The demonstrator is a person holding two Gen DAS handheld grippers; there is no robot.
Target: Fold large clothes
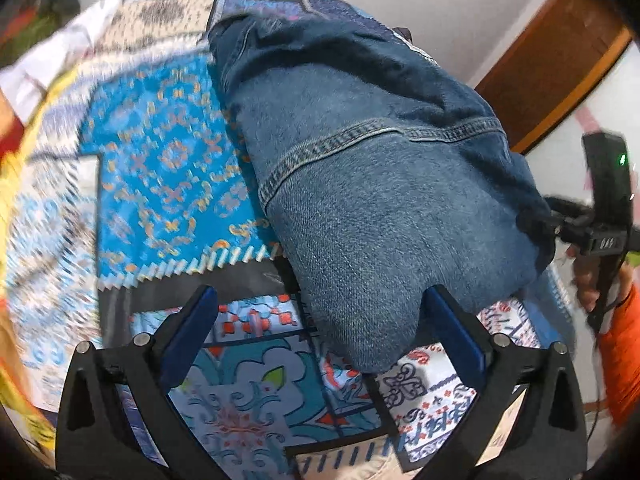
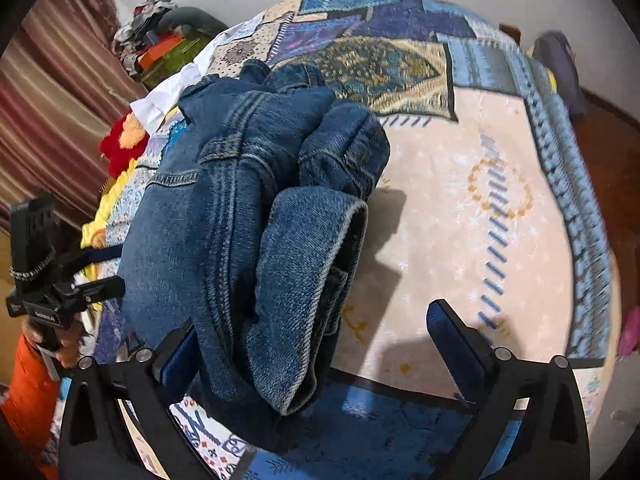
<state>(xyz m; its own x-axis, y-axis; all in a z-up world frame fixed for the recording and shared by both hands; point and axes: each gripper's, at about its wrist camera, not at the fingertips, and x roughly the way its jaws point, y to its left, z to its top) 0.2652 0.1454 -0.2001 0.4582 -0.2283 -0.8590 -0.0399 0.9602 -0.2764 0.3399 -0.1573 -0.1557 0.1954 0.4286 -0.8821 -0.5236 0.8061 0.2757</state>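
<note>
A pair of blue denim jeans (image 1: 360, 152) lies folded in a thick bundle on a patchwork bedspread (image 1: 160, 152). My left gripper (image 1: 320, 316) is open, with the near end of the bundle lying between its blue pads. In the right wrist view the jeans (image 2: 240, 208) fill the left half, with a leg cuff (image 2: 316, 280) curled open near the front. My right gripper (image 2: 316, 344) is open, its left finger against the denim, its right finger over bare bedspread (image 2: 440, 220). The other gripper shows at each view's edge (image 1: 600, 216) (image 2: 44, 280).
A brown wooden door frame (image 1: 560, 60) stands at the right of the left wrist view. Striped curtains (image 2: 48, 100) and a pile of clothes (image 2: 160, 40) lie beyond the bed's left side. White, red and yellow cloth (image 2: 132, 136) lies beside the jeans.
</note>
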